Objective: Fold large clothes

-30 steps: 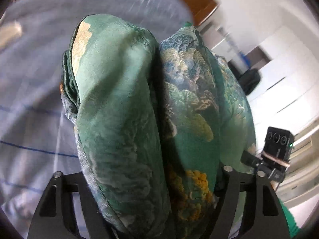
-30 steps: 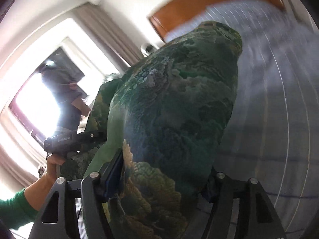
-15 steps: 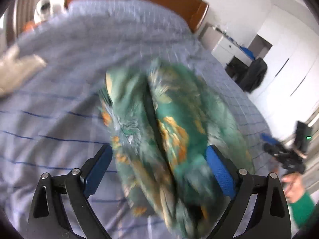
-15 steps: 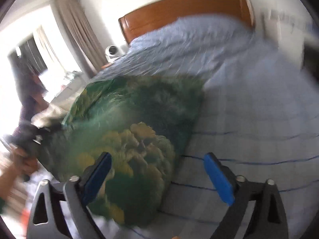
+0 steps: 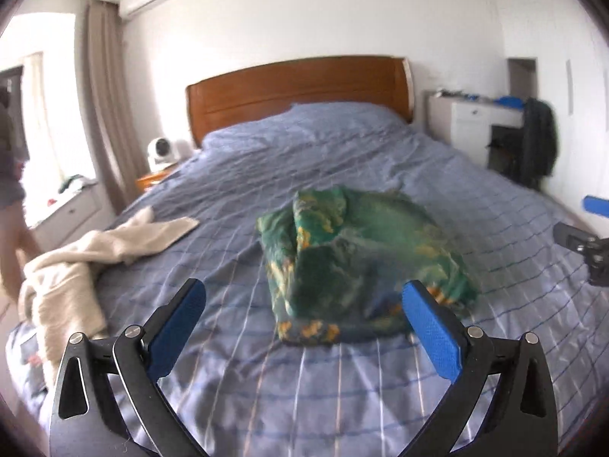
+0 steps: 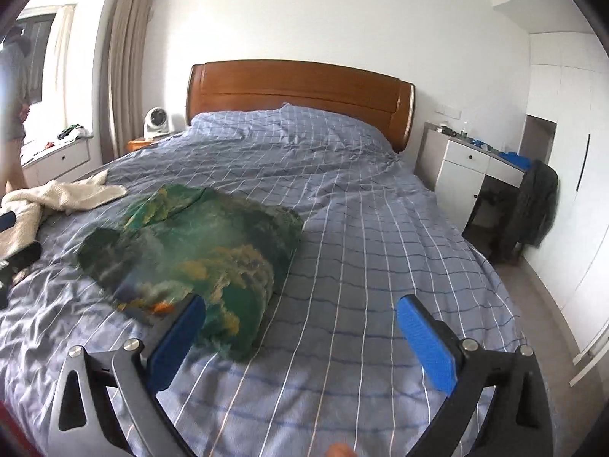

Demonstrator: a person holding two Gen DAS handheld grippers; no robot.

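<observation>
A folded green patterned garment [image 5: 361, 262] lies in a bundle on the blue checked bed [image 5: 342, 160]; it also shows in the right wrist view [image 6: 198, 255]. My left gripper [image 5: 304, 316] is open and empty, held back just in front of the bundle. My right gripper [image 6: 300, 327] is open and empty, to the right of the bundle. The right gripper's tip shows at the right edge of the left wrist view [image 5: 586, 243].
A cream garment [image 5: 83, 262] lies crumpled at the bed's left edge, also in the right wrist view [image 6: 57, 198]. A wooden headboard [image 6: 297, 91] stands at the far end. A white desk [image 6: 472, 167] with a dark jacket [image 6: 533, 209] stands right. A person [image 6: 15, 87] stands by the window.
Both grippers let go of the green garment and opened. It dropped onto the bed as a folded bundle, and both grippers pulled back from it.
</observation>
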